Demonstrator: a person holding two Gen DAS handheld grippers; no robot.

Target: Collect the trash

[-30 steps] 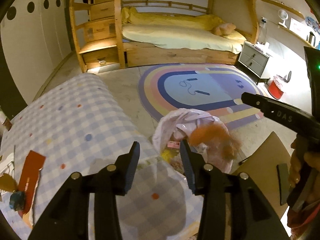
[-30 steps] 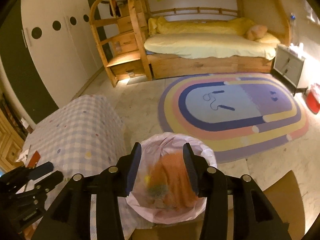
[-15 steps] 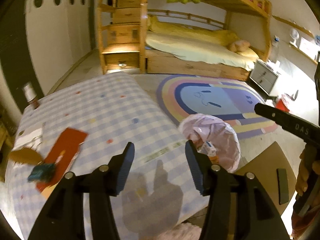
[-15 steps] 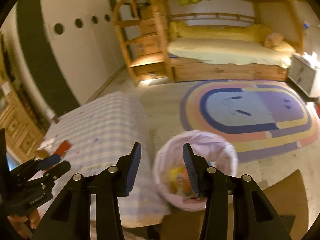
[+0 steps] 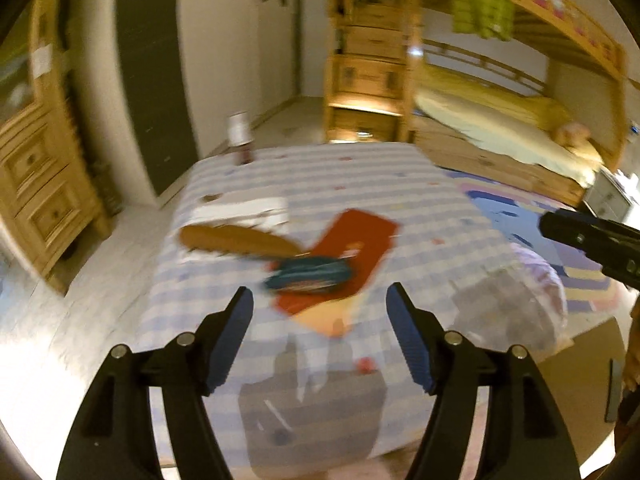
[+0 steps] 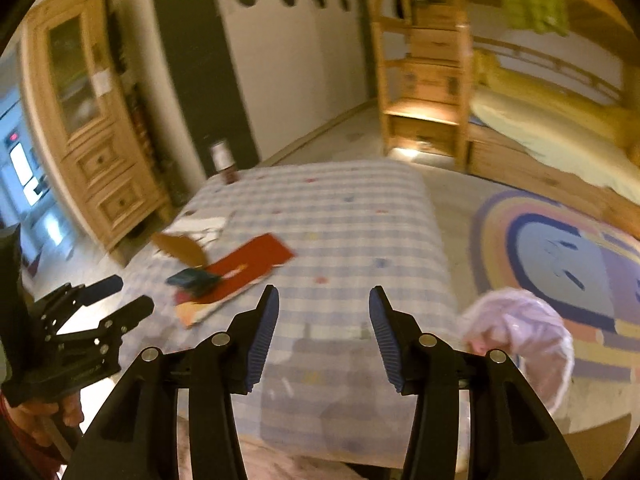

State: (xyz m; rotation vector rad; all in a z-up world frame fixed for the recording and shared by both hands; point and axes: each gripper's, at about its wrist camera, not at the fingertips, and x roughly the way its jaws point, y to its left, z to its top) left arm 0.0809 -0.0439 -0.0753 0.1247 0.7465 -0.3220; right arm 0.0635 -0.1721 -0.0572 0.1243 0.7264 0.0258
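Lying between both parted, empty hand-held grippers (image 5: pixel 320 312) (image 6: pixel 323 312) and bottle (image 5: pixel 241 138): red card (image 5: pixel 352 246), teal wrapper (image 5: pixel 310 276).

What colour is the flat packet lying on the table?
Red packet, with an orange-yellow end; clearest in the right wrist view.

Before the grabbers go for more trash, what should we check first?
1. Left tool open and empty: ok.
2. Right tool open and empty: ok.
3. Trash left on the checkered blue-and-white tablecloth: ok, the flat red card, the small dark teal packet and the brown leaf-shaped piece lie there.
4. Picture sharp enough to aim: not ok, blurred.
5. Bin with pink plastic liner within reach: ok, beside the table.
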